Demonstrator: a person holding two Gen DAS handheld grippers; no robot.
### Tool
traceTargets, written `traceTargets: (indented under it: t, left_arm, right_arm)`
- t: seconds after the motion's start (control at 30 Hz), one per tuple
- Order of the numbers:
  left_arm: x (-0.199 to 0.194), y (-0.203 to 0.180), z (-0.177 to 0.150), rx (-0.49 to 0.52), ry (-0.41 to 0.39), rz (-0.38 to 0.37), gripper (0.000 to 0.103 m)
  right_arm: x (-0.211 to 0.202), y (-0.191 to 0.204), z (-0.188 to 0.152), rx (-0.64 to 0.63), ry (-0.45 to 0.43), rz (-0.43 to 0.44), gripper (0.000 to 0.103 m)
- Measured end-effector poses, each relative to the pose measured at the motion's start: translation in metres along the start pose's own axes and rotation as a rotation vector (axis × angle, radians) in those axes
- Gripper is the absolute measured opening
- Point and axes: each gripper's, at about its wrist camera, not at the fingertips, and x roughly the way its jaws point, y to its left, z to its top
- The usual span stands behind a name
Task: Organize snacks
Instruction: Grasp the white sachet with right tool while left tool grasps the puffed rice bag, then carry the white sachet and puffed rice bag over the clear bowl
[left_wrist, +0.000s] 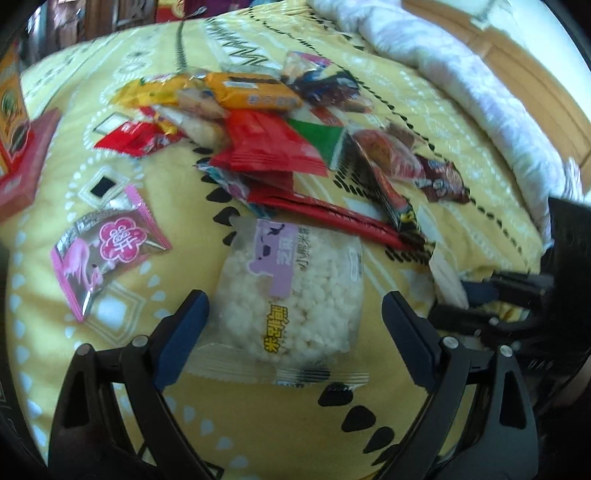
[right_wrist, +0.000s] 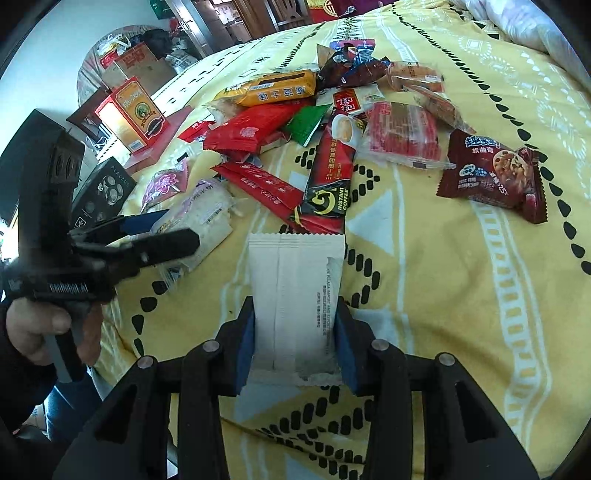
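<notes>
Right gripper (right_wrist: 295, 343), black arms with blue pads, clenched on a flat white paper-like sachet (right_wrist: 295, 295) with small grey print along one edge; pads pressing both long sides, sachet lifted at a tilt above the yellow patterned bedspread (right_wrist: 461, 314). Left gripper (left_wrist: 295, 325) released, jaws spread wide to either side of a clear round-bulged packet of white puffed rice cake (left_wrist: 291, 291) with a lilac label, lying flat on the bedspread; neither pad touching the packet. Seen from the right wrist view, a hand (right_wrist: 37, 325) wrapped around the left gripper's black handle. Just beyond the rice cake, a heap of mixed snack wrappers (left_wrist: 266, 140): a red pillow pack, an orange biscuit pack, a green triangle-edged packet, long red sticks. Directly ahead of the white sachet, a red-and-black instant coffee stick (right_wrist: 328, 184). Off to the right, apart from the heap, a dark red cookie packet (right_wrist: 495, 173). Left of the rice cake, a pink-and-silver square pouch (left_wrist: 107, 251). At the bed's far left edge, an upright red-and-gold box (right_wrist: 133, 114) on a flat red box.
</notes>
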Motion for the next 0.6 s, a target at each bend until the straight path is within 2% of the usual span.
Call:
traceTargets:
  t: [0.17,0.2,0.23,0.37,0.6]
  left_arm:
    - [0.013,-0.004,-0.004,0.073,0.001,0.056,0.095]
    - [0.014,-0.005,-0.005,0.083,-0.001,0.066,0.092]
    - [0.013,-0.005,-0.005,0.087,-0.008,0.077,0.082]
    - [0.009,-0.003,-0.004,0.078,-0.024,0.062,0.078]
    - [-0.025,-0.013,-0.001,0.087,-0.133,0.074,0.078]
  right_arm:
    - [0.001,0.0,-0.001,0.003,-0.004,0.002,0.045]
    - [0.001,0.0,-0.002,0.004,-0.005,0.002,0.045]
    - [0.001,0.0,-0.002,0.007,-0.007,0.005,0.045]
    - [0.0,-0.001,-0.002,0.01,-0.012,0.008,0.045]
    - [-0.017,0.006,-0.004,0.005,-0.087,0.019,0.042]
